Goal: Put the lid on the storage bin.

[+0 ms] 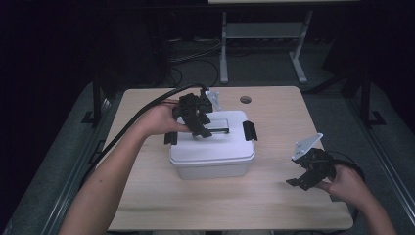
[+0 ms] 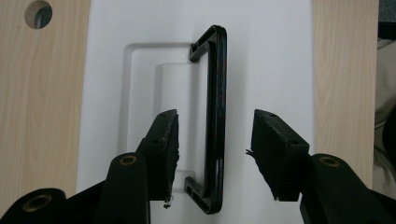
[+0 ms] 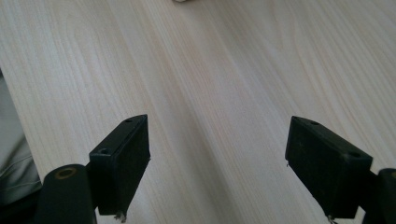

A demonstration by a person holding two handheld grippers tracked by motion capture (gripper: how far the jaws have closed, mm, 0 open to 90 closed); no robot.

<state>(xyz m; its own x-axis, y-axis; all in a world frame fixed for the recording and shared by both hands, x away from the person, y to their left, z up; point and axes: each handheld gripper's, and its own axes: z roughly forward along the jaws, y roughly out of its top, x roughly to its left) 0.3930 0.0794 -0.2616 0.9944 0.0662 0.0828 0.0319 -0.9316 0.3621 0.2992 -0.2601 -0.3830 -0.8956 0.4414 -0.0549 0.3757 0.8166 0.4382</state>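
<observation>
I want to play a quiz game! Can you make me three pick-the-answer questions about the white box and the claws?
1. Where is the left claw?
A. Above the box lid, at its handle
B. On the floor
C. Beside the right claw

2. What colour is the handle on the white box?
A. Red
B. Black
C. Yellow

3. How are the right claw's jaws?
A. Shut on a cup
B. Shut on the box
C. Open, nothing between them

Answers:
1 A: the left gripper view shows its jaws either side of the handle, above the lid.
2 B: the handle looks black against the white lid.
3 C: the right gripper view shows bare table between the spread jaws.
</observation>
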